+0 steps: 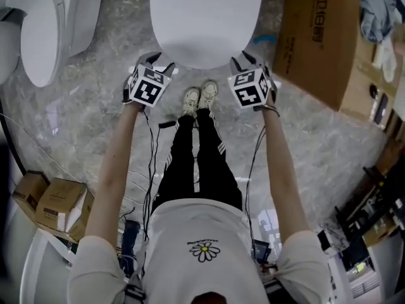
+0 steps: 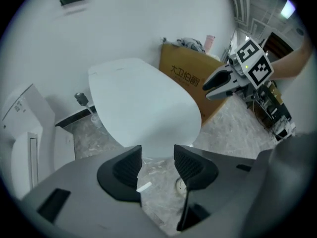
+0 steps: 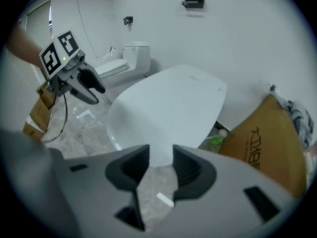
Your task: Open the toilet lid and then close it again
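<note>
In the head view, the closed white toilet lid (image 1: pixel 205 18) is lying at the top of the frame. The left gripper (image 1: pixel 158 63) is hovering at its front left corner and the right gripper (image 1: pixel 245 61) at its front right corner, each pointing steeply down at the rim.

In the left gripper view, the left gripper (image 2: pixel 157 155) is holding its jaws well apart. The lid's (image 2: pixel 143 103) front edge is showing at the tips, with floor in the rest of the gap (whether the tips are touching it is unclear).

In the right gripper view, the right gripper (image 3: pixel 158 155) is also standing parted, gripping nothing. The lid (image 3: pixel 168 108) is filling the gap at the tips and stretching away beyond.
</note>
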Action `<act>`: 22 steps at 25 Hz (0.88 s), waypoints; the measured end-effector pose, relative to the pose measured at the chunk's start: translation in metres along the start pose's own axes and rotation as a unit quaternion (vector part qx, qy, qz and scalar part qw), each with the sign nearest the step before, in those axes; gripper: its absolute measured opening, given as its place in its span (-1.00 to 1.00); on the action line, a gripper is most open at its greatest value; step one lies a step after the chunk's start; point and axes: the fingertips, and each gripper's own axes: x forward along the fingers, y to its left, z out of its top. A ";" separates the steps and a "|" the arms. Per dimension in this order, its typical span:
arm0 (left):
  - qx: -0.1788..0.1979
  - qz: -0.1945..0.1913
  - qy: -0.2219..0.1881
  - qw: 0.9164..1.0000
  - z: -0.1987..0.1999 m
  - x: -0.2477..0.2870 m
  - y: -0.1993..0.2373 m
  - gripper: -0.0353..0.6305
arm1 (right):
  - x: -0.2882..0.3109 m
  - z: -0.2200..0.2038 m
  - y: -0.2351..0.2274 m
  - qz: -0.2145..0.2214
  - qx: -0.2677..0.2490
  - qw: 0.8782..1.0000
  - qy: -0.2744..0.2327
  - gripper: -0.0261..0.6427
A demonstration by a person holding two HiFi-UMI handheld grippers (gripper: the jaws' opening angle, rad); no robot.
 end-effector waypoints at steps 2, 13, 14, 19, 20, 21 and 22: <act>-0.017 0.018 -0.050 0.998 0.046 -0.029 0.014 -0.24 | -0.024 0.043 -0.020 -0.021 0.008 0.999 -0.039 -0.44; -0.058 0.099 -0.387 0.915 0.278 -0.310 -0.008 -0.59 | -0.272 0.229 -0.076 -0.096 0.092 0.949 -0.286 -0.72; -0.056 0.112 -0.410 0.903 0.285 -0.336 -0.017 -0.68 | -0.299 0.236 -0.074 -0.103 0.100 0.939 -0.313 -0.75; -0.040 0.148 -0.504 0.850 0.290 -0.442 -0.060 -0.82 | -0.427 0.250 -0.046 -0.139 0.135 0.880 -0.434 -0.82; -0.042 0.158 -0.517 0.840 0.287 -0.454 -0.065 -0.82 | -0.444 0.249 -0.041 -0.142 0.137 0.869 -0.454 -0.83; -0.045 0.171 -0.527 0.831 0.283 -0.464 -0.068 -0.82 | -0.455 0.248 -0.036 -0.145 0.135 0.860 -0.470 -0.83; -0.047 0.184 -0.535 0.823 0.280 -0.472 -0.070 -0.82 | -0.463 0.246 -0.031 -0.147 0.129 0.854 -0.482 -0.83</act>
